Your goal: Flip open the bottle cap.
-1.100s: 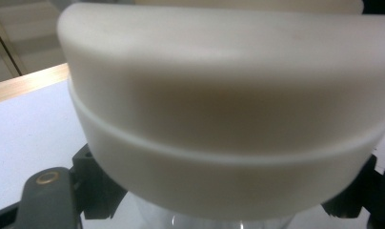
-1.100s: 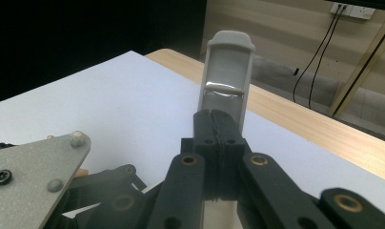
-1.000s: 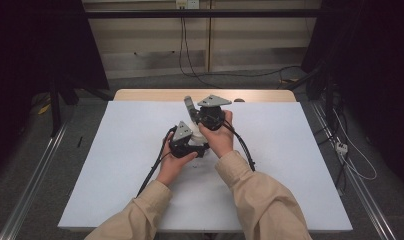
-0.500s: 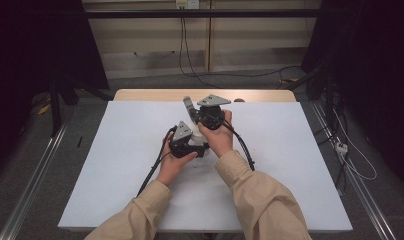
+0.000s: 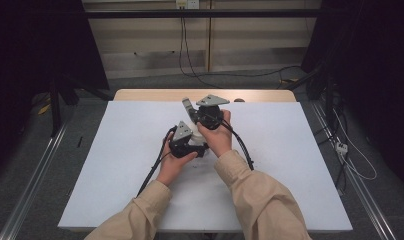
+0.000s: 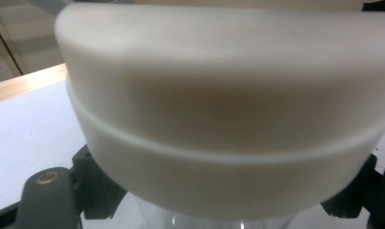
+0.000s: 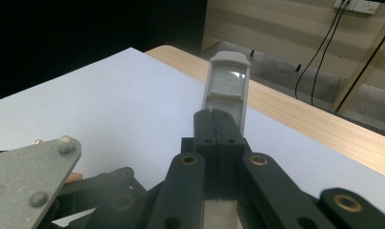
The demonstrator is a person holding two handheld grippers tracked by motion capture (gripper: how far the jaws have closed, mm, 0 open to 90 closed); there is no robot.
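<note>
Mid-table in the high view, my two hands hold the grippers close together. My left gripper (image 5: 190, 145) is shut on a container with a broad white lid (image 6: 219, 109) and a clear body (image 6: 205, 222) below it; the lid sits so close that it hides the jaw tips. My right gripper (image 7: 218, 114), just behind the left one (image 5: 194, 117), has its jaws pressed together on the foot of a flat grey piece (image 7: 227, 81) with a glossy window. That grey piece (image 5: 187, 106) sticks up and away from me.
A white sheet (image 5: 115, 165) covers the table, and a strip of bare wood (image 5: 155, 95) runs along the far edge. Black cables (image 5: 152, 172) trail from the grippers toward the near left. Metal rails (image 5: 35, 185) flank the table on the floor.
</note>
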